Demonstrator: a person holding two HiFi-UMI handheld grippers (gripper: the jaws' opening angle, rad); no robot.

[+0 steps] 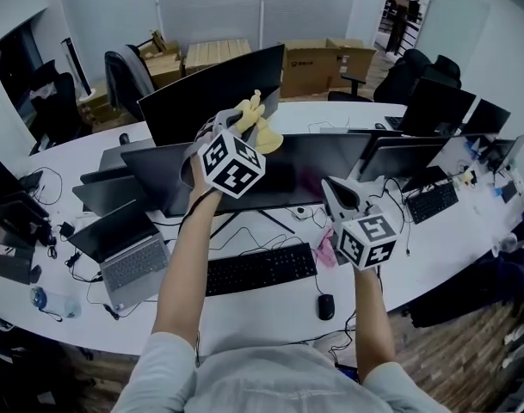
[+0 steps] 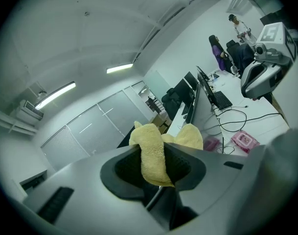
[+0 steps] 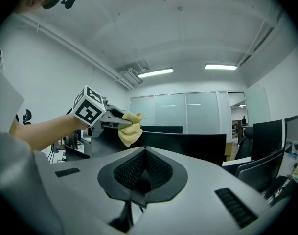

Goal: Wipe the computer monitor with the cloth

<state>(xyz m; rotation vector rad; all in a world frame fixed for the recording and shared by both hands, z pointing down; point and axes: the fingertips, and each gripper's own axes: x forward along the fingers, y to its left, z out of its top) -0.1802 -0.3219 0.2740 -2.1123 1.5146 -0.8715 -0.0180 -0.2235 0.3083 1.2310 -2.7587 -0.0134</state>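
A yellow cloth (image 1: 260, 124) is pinched in my left gripper (image 1: 241, 123), which is raised above the top edge of the dark computer monitor (image 1: 270, 175) in the head view. In the left gripper view the yellow cloth (image 2: 155, 155) hangs between the shut jaws of that gripper (image 2: 154, 166). My right gripper (image 1: 341, 198) is held lower, in front of the monitor's right part, and holds nothing. Its own view shows its jaws pressed together at the gripper (image 3: 143, 173), with the left gripper (image 3: 120, 123), the cloth (image 3: 130, 131) and the monitor's top edge (image 3: 188, 143) beyond.
A black keyboard (image 1: 260, 269) and mouse (image 1: 326, 306) lie on the white desk (image 1: 270, 312) in front of the monitor. A laptop (image 1: 126, 249) sits at the left, more monitors (image 1: 434, 110) at the right. A pink item (image 1: 328, 249) lies near the right gripper. Cardboard boxes (image 1: 317, 63) stand behind.
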